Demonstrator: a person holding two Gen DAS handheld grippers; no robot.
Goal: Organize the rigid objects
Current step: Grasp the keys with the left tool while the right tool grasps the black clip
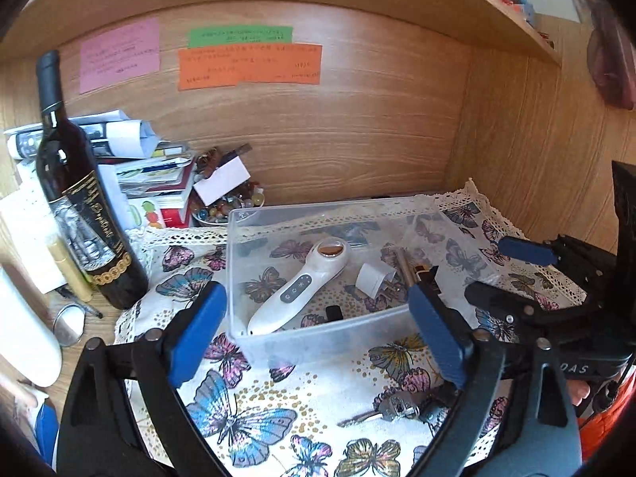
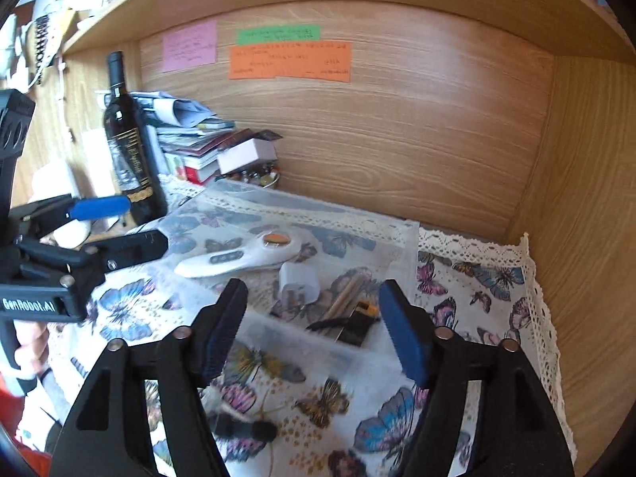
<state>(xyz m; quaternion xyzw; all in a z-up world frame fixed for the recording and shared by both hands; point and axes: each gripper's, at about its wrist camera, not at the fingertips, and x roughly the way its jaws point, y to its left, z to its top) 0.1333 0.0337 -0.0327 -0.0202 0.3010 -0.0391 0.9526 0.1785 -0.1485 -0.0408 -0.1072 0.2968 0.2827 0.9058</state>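
Note:
A clear plastic box stands on a butterfly-print cloth. Inside lie a white handheld device, a white plug adapter, thin wooden sticks and small black items. My left gripper hangs open in front of the box, with nothing between its blue pads. In the right wrist view, my right gripper is open over the box's near side, above the adapter and the sticks. It holds nothing. A bunch of keys lies on the cloth nearer than the box.
A dark wine bottle stands left of the box, with a pile of books and papers and a bowl of marbles behind it. A small round mirror and pens lie at the left. Wooden walls close the back and right; a shelf runs overhead.

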